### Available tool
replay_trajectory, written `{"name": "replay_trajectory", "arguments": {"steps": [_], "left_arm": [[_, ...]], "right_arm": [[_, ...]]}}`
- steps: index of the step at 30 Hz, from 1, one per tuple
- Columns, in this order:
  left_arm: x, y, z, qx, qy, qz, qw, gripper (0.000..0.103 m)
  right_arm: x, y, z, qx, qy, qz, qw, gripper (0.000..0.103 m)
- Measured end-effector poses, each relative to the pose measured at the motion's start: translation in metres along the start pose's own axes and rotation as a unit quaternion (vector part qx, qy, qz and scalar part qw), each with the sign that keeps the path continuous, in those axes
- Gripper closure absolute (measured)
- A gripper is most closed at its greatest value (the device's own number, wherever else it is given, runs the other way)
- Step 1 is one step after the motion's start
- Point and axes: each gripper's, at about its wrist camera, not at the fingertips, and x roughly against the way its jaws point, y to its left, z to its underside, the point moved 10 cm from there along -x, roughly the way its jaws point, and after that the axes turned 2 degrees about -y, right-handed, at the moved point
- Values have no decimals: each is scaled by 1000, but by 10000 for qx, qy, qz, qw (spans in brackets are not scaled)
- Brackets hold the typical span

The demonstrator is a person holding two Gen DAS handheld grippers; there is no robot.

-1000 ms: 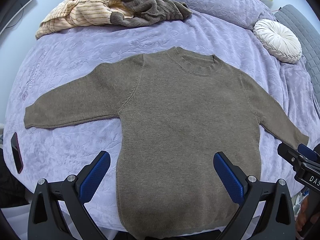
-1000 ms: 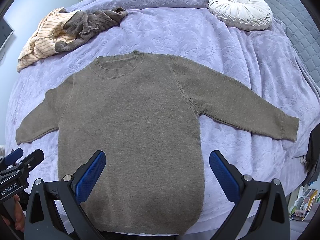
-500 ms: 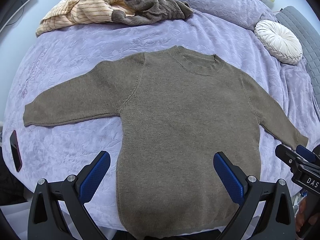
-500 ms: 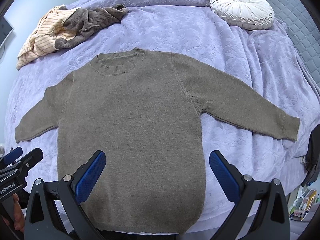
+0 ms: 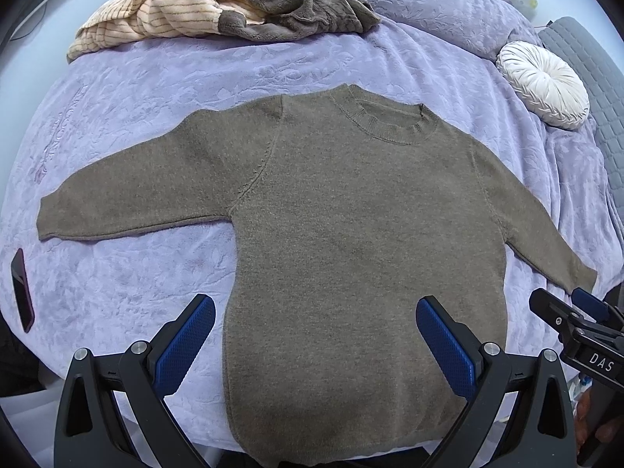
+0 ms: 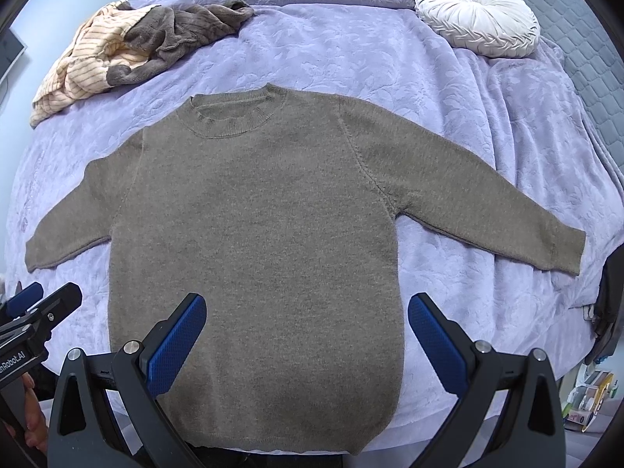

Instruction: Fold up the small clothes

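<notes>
At the far left edge of the bed, seen from the left wrist camera, a dark, flat phone-like slab (image 5: 21, 290) lies on the lilac, leaf-embossed plush bedspread (image 5: 163, 78). Up at the far left of the bed sits a crumpled heap of cream striped fabric and grey-brown fleece clothing (image 5: 218, 11), well apart from everything else. Spread flat in the middle of the bedspread lies the task's garment, a small taupe knitted crew-neck sweater (image 5: 351, 234), front up, unfolded, with its ribbed collar pointing away from the cameras, both sleeves stretched out sideways and its hem at the near edge of the bed. The left gripper (image 5: 314, 341) hangs above the lower part of the sweater with its blue-padded fingers (image 5: 183, 343) spread wide and nothing between them; one pad sits over bare bedspread just left of the sweater's side, the other over its body. The right gripper (image 6: 306, 337) hovers likewise over the hem area, jaws wide apart and empty, its right pad over the bedspread just beside the sweater. Each camera catches the other gripper at its frame edge. At the far right, near the quilted grey headboard (image 6: 577, 31), rests a round white pleated velvet cushion (image 6: 477, 17).
</notes>
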Motion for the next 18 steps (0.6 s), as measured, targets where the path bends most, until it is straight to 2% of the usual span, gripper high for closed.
{"name": "replay_trajectory", "arguments": {"steps": [18], "left_arm": [[-2,40,-13,285,-80,215,9993,0]], "right_arm": [[-5,23,-3,-387,72,-98,9992,0]]}}
